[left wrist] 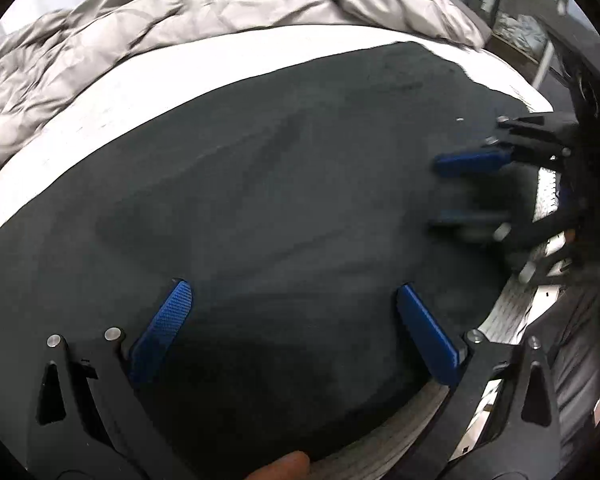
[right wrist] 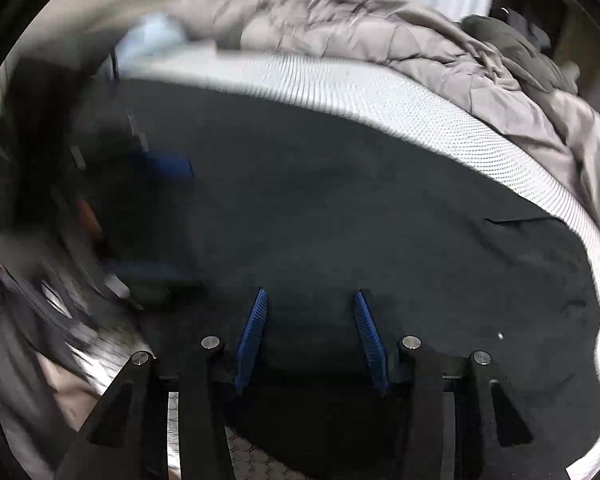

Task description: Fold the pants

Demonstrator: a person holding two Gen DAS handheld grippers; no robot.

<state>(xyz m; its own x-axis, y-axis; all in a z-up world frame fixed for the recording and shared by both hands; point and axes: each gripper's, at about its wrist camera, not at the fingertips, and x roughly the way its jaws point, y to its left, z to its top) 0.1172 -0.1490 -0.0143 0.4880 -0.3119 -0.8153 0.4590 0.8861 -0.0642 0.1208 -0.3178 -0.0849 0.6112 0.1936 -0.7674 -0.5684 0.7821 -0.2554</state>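
Dark pants (left wrist: 280, 160) lie spread flat across a white mattress (left wrist: 140, 92). My left gripper (left wrist: 292, 290) stands wide open just above the near part of the cloth, with nothing between its blue fingers. In the left wrist view my right gripper (left wrist: 444, 192) comes in from the right, blurred, over the pants' right end. In its own view the right gripper (right wrist: 310, 294) is open over the pants (right wrist: 340, 200), its pads apart with only flat cloth below. The left gripper (right wrist: 184, 220) shows blurred at the left there.
A crumpled grey duvet (left wrist: 160, 20) is heaped along the far side of the mattress (right wrist: 340, 92). The bed's near edge (left wrist: 512, 312) runs by the grippers. A shelf unit (left wrist: 520, 12) stands beyond the bed at top right. A thumb (left wrist: 284, 468) shows at the bottom.
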